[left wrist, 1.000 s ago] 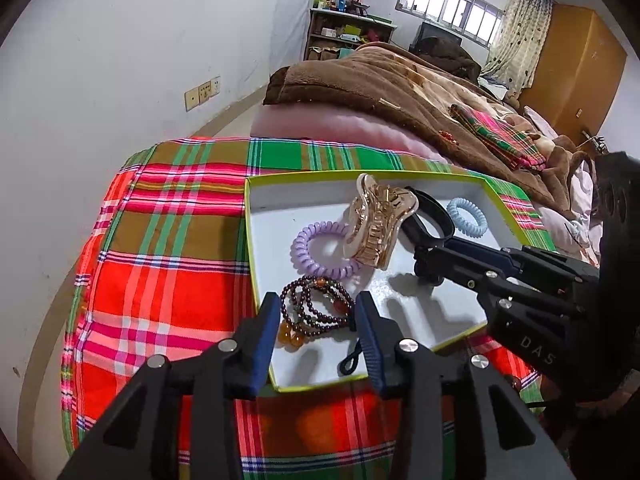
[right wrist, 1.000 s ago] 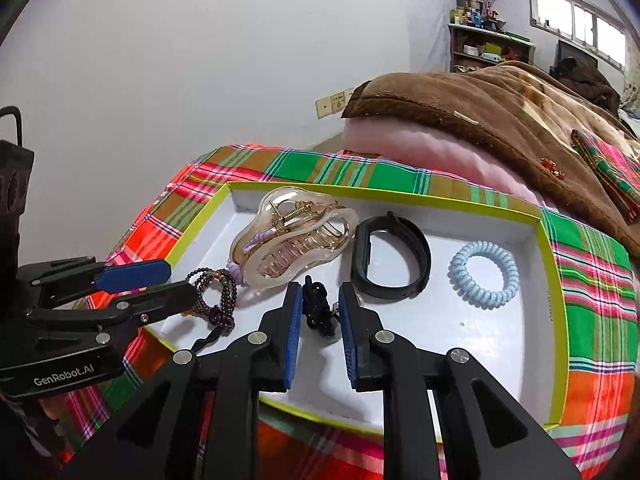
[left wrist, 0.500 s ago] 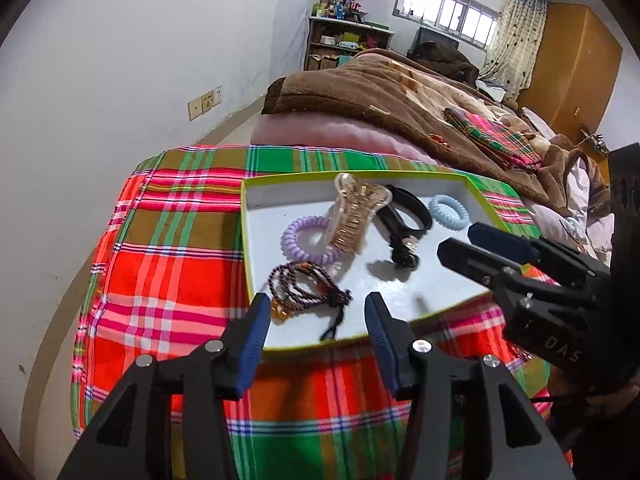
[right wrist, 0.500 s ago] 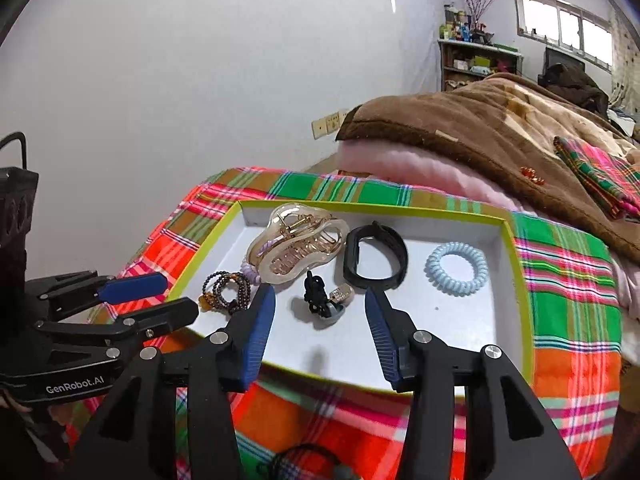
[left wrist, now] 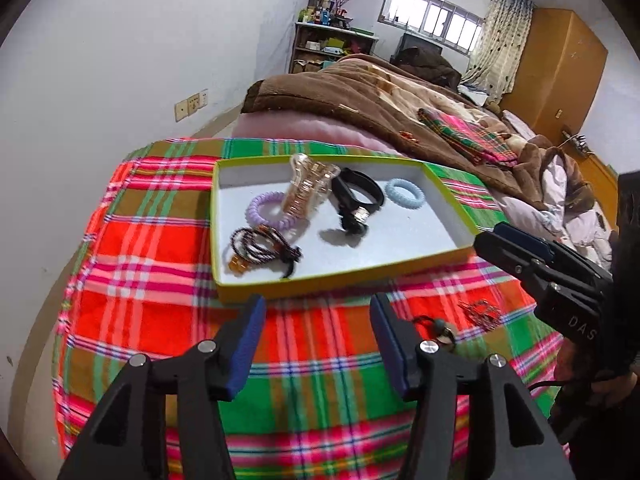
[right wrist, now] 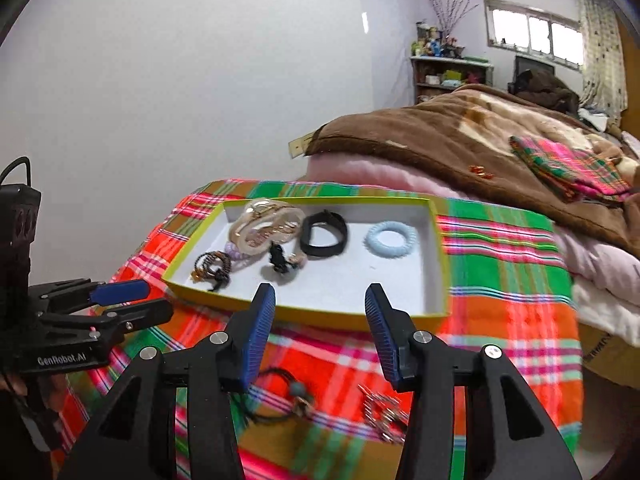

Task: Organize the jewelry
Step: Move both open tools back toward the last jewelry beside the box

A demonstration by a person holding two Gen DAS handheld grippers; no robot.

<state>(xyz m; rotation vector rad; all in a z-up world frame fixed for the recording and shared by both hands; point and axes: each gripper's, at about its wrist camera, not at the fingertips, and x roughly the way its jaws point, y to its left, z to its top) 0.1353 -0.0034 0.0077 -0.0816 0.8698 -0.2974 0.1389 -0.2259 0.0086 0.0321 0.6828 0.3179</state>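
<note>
A white tray with a yellow-green rim (left wrist: pixel 344 274) (right wrist: pixel 320 310) lies on the plaid cloth. It holds a beaded bracelet (left wrist: pixel 260 246) (right wrist: pixel 212 266), a purple coil tie (left wrist: pixel 266 214), a clear claw clip (left wrist: pixel 306 188) (right wrist: pixel 264 230), a black band (left wrist: pixel 358 192) (right wrist: pixel 324 234), a small black charm (left wrist: pixel 354 222) (right wrist: pixel 280 262) and a blue coil tie (left wrist: pixel 404 194) (right wrist: pixel 390 238). A black cord bracelet (left wrist: pixel 438 330) (right wrist: pixel 286 398) and a metal piece (left wrist: pixel 480 312) (right wrist: pixel 382 412) lie on the cloth in front of the tray. My left gripper (left wrist: pixel 316 344) and right gripper (right wrist: pixel 320 332) are both open and empty, held back from the tray.
The plaid cloth (left wrist: pixel 152 288) drops off at its left and near edges. A brown blanket (left wrist: pixel 360 96) on a bed lies behind the tray. A white wall (left wrist: pixel 100 80) stands to the left. The right gripper shows at the right of the left wrist view (left wrist: pixel 516 248).
The right gripper let go of the black charm in the tray and opened wide. Both grippers pulled back from the tray, bringing the cord bracelet and metal piece into view.
</note>
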